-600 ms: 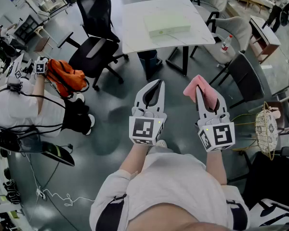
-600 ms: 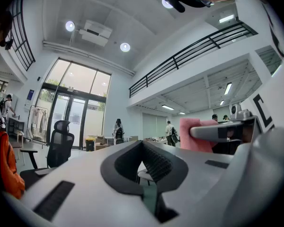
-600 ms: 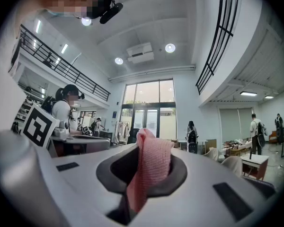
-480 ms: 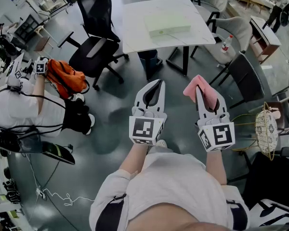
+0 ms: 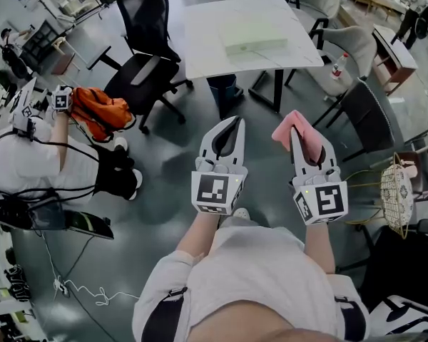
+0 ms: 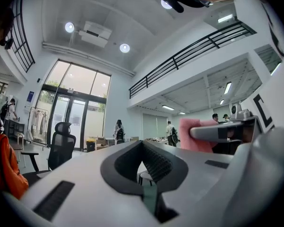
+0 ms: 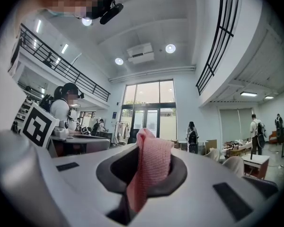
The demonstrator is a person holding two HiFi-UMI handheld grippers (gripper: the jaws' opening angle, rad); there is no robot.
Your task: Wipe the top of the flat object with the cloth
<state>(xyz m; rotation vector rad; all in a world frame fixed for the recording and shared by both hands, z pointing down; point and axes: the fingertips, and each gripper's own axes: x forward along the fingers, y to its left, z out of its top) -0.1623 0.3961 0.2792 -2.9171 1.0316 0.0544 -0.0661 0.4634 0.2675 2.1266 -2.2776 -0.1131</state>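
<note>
the wiping is judged not yet begun: the pink cloth (image 5: 294,125) is pinched between the jaws of the right gripper (image 5: 299,140), a fold standing up past the tips, while the flat object (image 5: 253,40) lies well ahead of both grippers on the white table (image 5: 207,41), with open floor between. the left gripper (image 5: 234,123) is held just beside the right one, its jaws brought together on nothing. only the taking up of the cloth can be counted as done; the approach to the table, the setting of the cloth on the object's top and the wiping itself are all left. the table and the flat object are shown in the head view alone; both gripper views are tilted up toward the ceiling, balcony rail and tall windows, so the target is missed by them. the cloth's hold, deep in the recess of the jaws, is shown best in the right gripper view, and the cloth is seen off to the right in the left gripper view.
</note>
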